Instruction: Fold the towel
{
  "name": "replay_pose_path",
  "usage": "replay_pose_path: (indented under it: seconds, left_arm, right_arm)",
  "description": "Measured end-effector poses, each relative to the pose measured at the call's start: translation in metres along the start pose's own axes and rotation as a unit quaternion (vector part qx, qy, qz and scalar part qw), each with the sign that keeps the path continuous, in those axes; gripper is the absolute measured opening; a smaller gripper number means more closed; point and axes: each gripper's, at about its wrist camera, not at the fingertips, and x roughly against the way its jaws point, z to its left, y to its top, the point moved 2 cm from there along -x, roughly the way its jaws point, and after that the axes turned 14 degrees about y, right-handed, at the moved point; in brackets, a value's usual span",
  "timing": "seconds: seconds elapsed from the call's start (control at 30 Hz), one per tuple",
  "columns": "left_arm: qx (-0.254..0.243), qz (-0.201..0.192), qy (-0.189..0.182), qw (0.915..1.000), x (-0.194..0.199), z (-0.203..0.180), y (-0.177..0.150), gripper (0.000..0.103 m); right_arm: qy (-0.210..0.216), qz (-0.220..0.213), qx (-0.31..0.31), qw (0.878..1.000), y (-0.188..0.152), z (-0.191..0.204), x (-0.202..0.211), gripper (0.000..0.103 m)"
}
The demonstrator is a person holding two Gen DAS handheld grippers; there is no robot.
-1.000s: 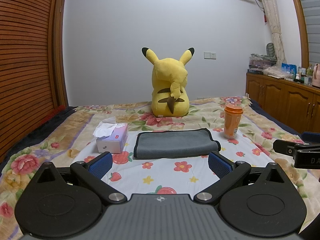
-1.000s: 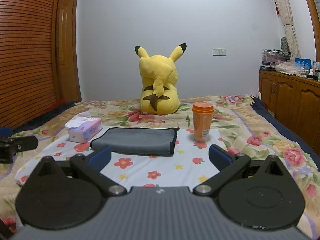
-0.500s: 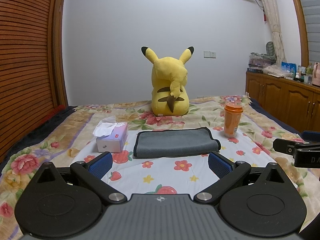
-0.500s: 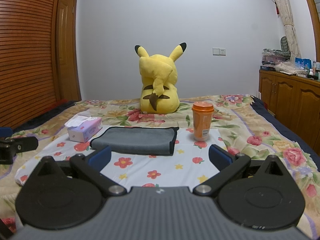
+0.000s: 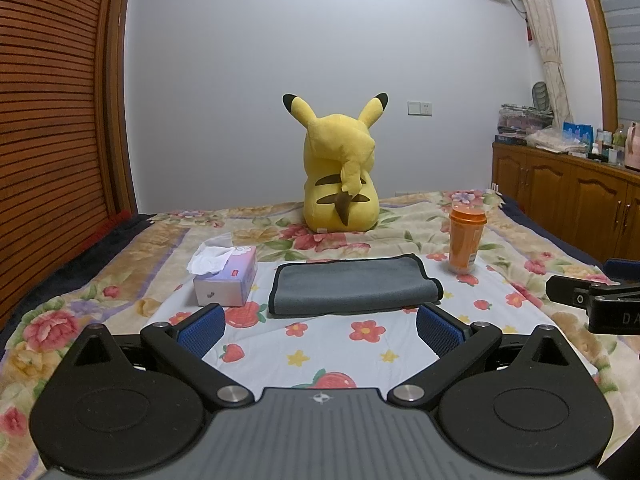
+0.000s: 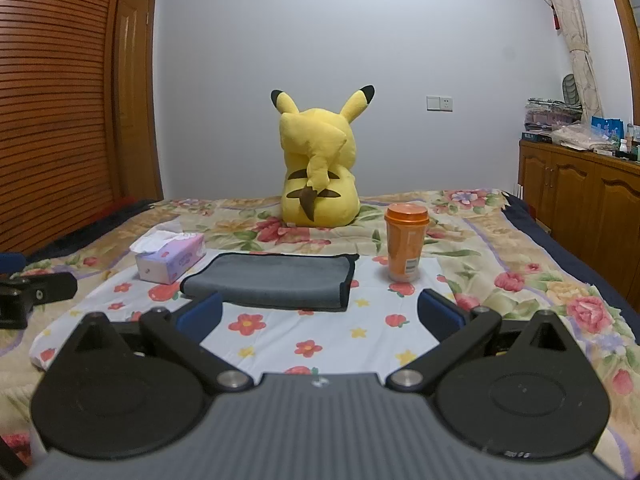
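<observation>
A grey towel (image 5: 352, 286) with a dark hem lies folded flat on the white flowered cloth (image 5: 332, 340) on the bed; it also shows in the right wrist view (image 6: 276, 282). My left gripper (image 5: 320, 330) is open and empty, held short of the towel's near edge. My right gripper (image 6: 320, 316) is open and empty, also short of the towel, to its right. Each gripper's tip shows at the edge of the other's view.
A tissue box (image 5: 226, 276) stands left of the towel and an orange cup (image 5: 466, 240) stands to its right. A yellow plush toy (image 5: 340, 176) sits behind. A wooden cabinet (image 5: 568, 200) lines the right wall and a slatted wooden wall (image 5: 52, 120) is at left.
</observation>
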Motion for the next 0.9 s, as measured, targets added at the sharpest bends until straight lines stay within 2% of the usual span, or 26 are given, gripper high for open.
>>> replay_pose_path:
  seconds: [0.9]
  left_arm:
    - [-0.003, 0.000, 0.001, 1.0000, -0.0012, 0.0012, -0.0011, 0.103]
  right_arm:
    - [0.000, 0.000, 0.000, 1.000, 0.0000, -0.0001, -0.0003, 0.103]
